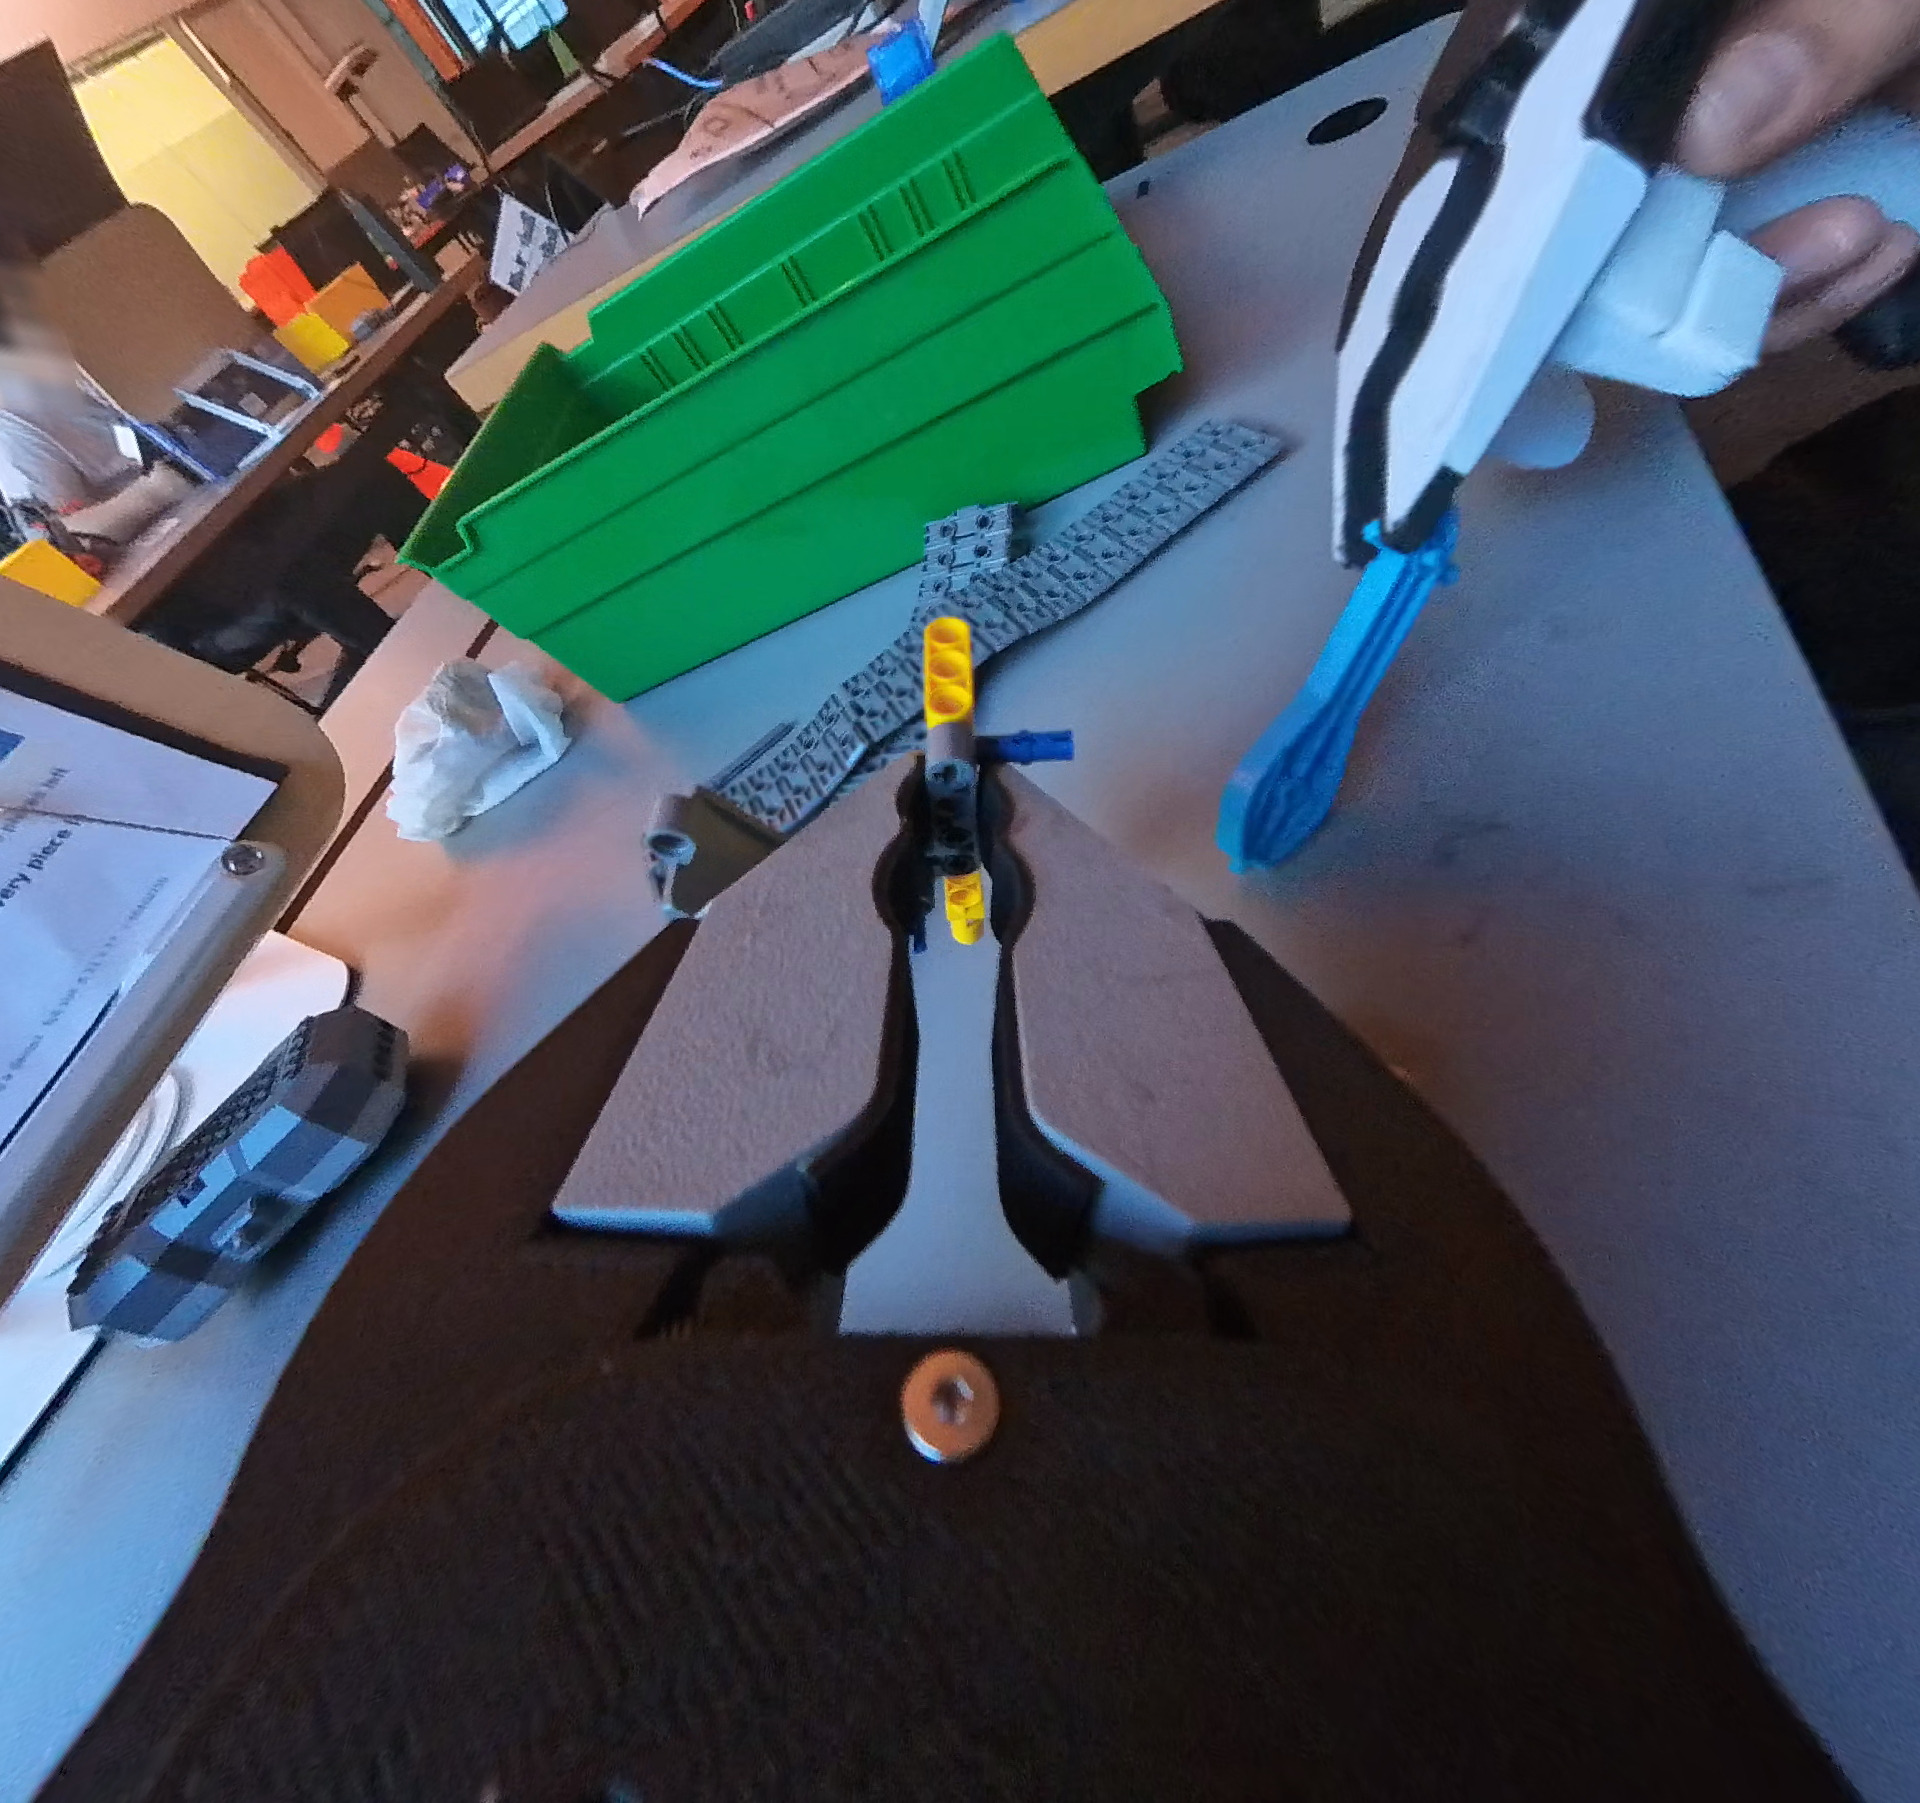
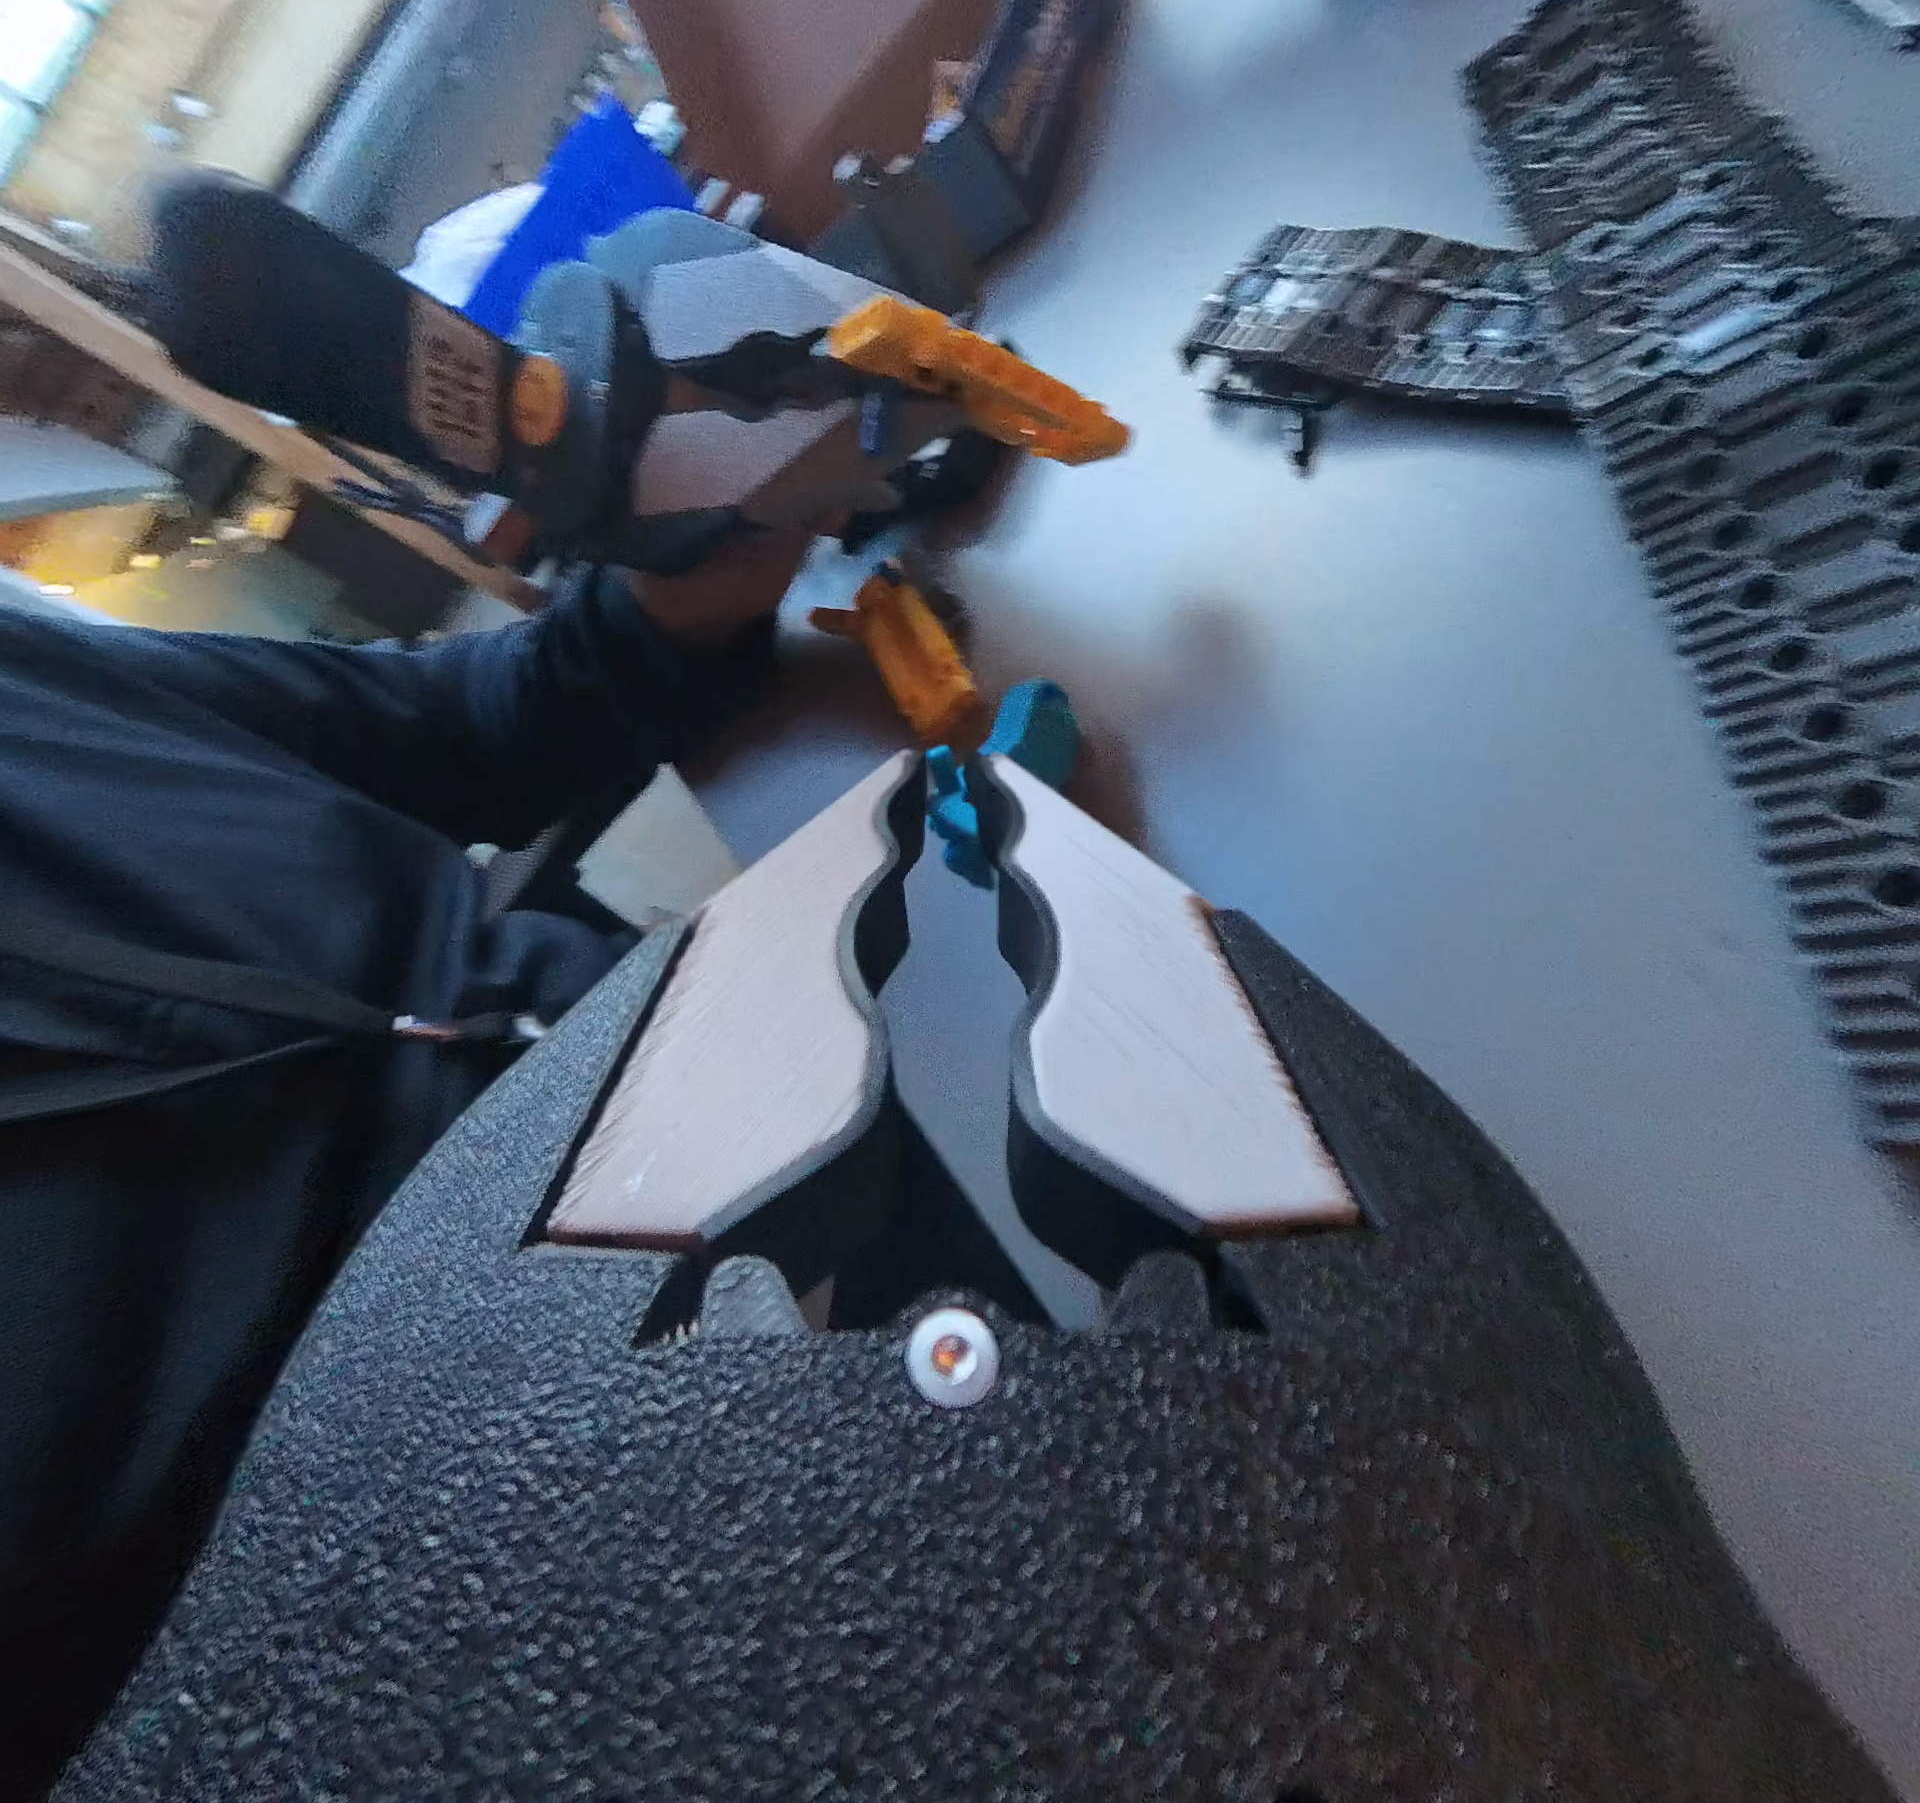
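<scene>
My left gripper (image 1: 951,797) is shut on a small assembly (image 1: 948,673) of yellow and dark grey holed beams with a blue pin, held above the grey table (image 1: 1558,922). My right gripper (image 1: 1392,527) comes in from the upper right, shut on the narrow end of a blue paddle-shaped plastic piece (image 1: 1320,714) that hangs down towards the table. In the right wrist view my right gripper (image 2: 954,787) pinches that blue piece (image 2: 951,823). Its far end lies close to the assembly's lower yellow beam (image 2: 920,657). The left gripper (image 2: 883,403) shows there with the upper yellow beam (image 2: 977,382).
A green plastic bin (image 1: 831,423) stands behind the assembly. A long grey studded strip (image 1: 1122,527) lies along its base and shows in the right wrist view (image 2: 1714,506). A crumpled white tissue (image 1: 473,745), a dark grey brick model (image 1: 239,1171) and a printed sheet on a stand (image 1: 83,922) sit at the left.
</scene>
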